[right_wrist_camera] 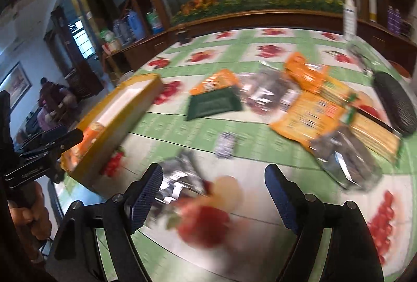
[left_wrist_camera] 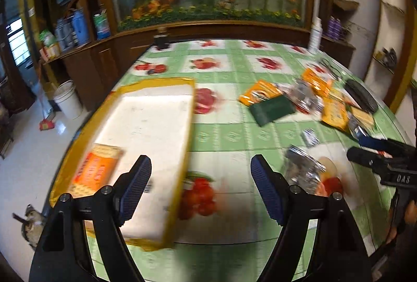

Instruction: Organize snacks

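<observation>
The left gripper [left_wrist_camera: 200,188] hangs over the table [left_wrist_camera: 234,130], above the near right side of the yellow box [left_wrist_camera: 146,125]. Its jaws are wide apart and hold nothing. The yellow box sits at the left edge of the table. It has a white bottom, and one orange snack pack [left_wrist_camera: 96,172] lies in its near left corner.

The right gripper [right_wrist_camera: 213,193] is low over the near right part of the table. Its jaws are wide apart too, with nothing between them. A shiny silver packet [right_wrist_camera: 179,177] lies on the cloth just in front of its left finger.

More snacks lie in a pile by the right edge of the table: orange bags [right_wrist_camera: 310,110], clear packs with dark snacks [right_wrist_camera: 349,162] and a flat green packet [right_wrist_camera: 213,104] nearer the middle. A small blue and white packet [right_wrist_camera: 225,143] lies alone between the pile and the box. A black case [right_wrist_camera: 396,104] rests at the far right edge. A white bottle [right_wrist_camera: 349,13] stands at the far edge.

The pictures are blurry, so words on the packs cannot be read.
</observation>
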Available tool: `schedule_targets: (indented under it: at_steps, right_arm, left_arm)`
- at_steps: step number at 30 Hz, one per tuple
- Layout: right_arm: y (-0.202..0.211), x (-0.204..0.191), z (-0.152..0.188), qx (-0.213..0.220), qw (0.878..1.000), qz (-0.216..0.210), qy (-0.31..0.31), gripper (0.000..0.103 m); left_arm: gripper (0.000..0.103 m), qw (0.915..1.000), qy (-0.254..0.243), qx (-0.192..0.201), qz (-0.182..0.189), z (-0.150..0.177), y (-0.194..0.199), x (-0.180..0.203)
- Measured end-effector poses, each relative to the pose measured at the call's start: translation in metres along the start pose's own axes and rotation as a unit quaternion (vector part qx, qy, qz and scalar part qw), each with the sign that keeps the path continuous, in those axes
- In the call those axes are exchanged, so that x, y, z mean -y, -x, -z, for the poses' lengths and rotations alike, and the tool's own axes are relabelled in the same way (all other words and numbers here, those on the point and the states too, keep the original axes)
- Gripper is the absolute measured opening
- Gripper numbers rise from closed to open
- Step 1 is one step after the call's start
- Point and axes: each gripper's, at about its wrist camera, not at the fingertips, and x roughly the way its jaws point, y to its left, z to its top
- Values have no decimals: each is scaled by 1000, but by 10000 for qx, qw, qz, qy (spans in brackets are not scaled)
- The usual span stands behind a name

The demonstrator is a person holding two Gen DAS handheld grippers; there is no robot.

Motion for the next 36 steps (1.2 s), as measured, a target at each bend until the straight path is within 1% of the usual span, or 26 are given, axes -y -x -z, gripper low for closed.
schedule_targets:
  at_steps: [3,6,9,13,15,17,20,22,26,29,32,35,36]
  right_arm:
    - [7,25,10,-67,9997,113,-226,83]
    - [12,38,19,-73,9994,184,-290,83]
    - [17,49,24,-73,9993,243,-263,83]
    - [21,68,23,-45,9986,470,-229,85]
    - [25,81,18,11,9985,503,-210,85]
    - [26,89,13,34,9983,577,-119,86]
    - [22,97,5,11,9986,530,32,87]
    - [17,101,-1,-31,9985,540,112,87]
    - [0,107,-13,-181,9977,573,315,87]
    - [-14,110,-19,-360,9967,571,453,87]
    - [-28,113,-21,-534,9945,698,570,87]
    - [-35,117,-20,-646,9946,648,483,87]
    - [-36,118,-19,-681,9944,662,470,87]
  left_arm:
    - [79,9989,-351,-190,263,5,-11,28]
    - [79,9961,-627,-347,517,9,-17,53]
    - [79,9917,-901,-405,821,11,-18,75]
    - [79,9842,-1236,-434,1194,10,-23,93]
    - [79,9826,-1333,-467,1207,9,-28,97]
    - [79,9807,-1412,-605,1211,8,-37,101]
    - [79,9778,-1526,-741,1233,9,-48,107]
    - [79,9765,-1593,-765,1232,10,-51,109]
    - [79,9716,-1735,-880,1346,14,-59,118]
    - [79,9699,-1843,-942,1282,17,-64,122]
    - [79,9699,-1716,-1006,1405,14,-68,120]
    - [79,9694,-1500,-1124,1587,12,-74,114]
    - [79,9698,-1467,-1116,1595,12,-74,113]
